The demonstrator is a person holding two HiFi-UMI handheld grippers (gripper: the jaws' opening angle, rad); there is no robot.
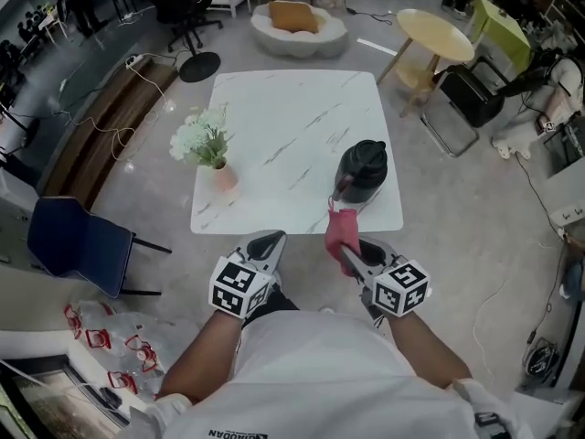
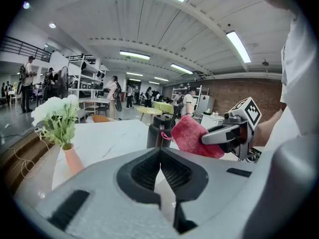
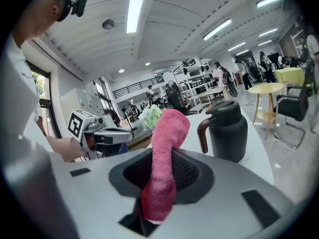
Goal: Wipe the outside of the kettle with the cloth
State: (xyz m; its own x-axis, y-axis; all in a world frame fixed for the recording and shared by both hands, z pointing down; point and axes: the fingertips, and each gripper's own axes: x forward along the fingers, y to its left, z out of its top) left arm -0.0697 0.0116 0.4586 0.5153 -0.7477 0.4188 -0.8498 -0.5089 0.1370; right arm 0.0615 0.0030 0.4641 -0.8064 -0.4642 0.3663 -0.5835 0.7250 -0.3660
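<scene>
Left gripper: the jaws are pressed together with nothing between them, and it is held just short of the near edge of the table.
Right gripper: the jaws are clamped on the cloth, which is pinched near its lower end.
Cloth: a pink strip is seen standing out of the jaws. Its long axis runs along them toward the kettle, and its folded free end is judged to be clear of the kettle.
Kettle: a dark, lidded body is set upright at the table's near right corner, straight ahead of the cloth's tip. Its handle is turned toward the person.
Nearer hand: the right is judged the nearer, while the left is held off to the kettle's left.
Coming move: a short forward reach by the right hand is judged enough to lay the cloth on the kettle's wall. No wiping is yet under way.
Table: a white, marbled top is seen.
Flowers: white blooms in a pink vase are set at the near left, well apart from the kettle.
</scene>
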